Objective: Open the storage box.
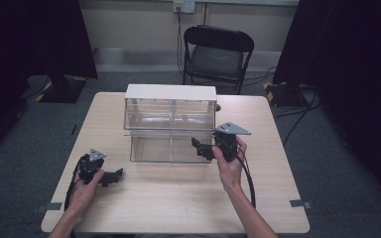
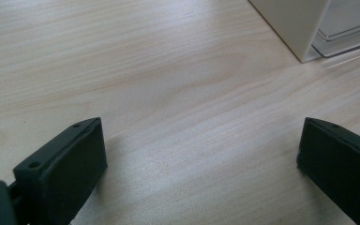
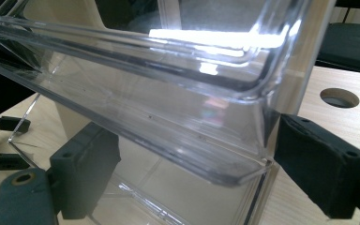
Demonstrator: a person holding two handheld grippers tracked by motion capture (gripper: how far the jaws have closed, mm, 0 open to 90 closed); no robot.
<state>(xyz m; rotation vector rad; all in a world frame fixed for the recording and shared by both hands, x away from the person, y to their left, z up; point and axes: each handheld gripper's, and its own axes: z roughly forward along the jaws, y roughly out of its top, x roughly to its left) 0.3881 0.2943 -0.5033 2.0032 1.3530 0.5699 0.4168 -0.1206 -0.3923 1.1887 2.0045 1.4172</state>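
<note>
From above, the box (image 1: 170, 93) stands mid-table (image 1: 178, 198). The right gripper (image 3: 201, 173) is closed on its low right drawer (image 3: 168, 117) (see-through, so the touch is hard to see). The left gripper (image 2: 201, 164) is wide open, holding nothing, with the box cut off.

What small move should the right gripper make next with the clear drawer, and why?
Probably draw it gently toward the person: the right gripper seems clamped on a front corner of the clear drawer, and the left gripper lies open aside.
</note>
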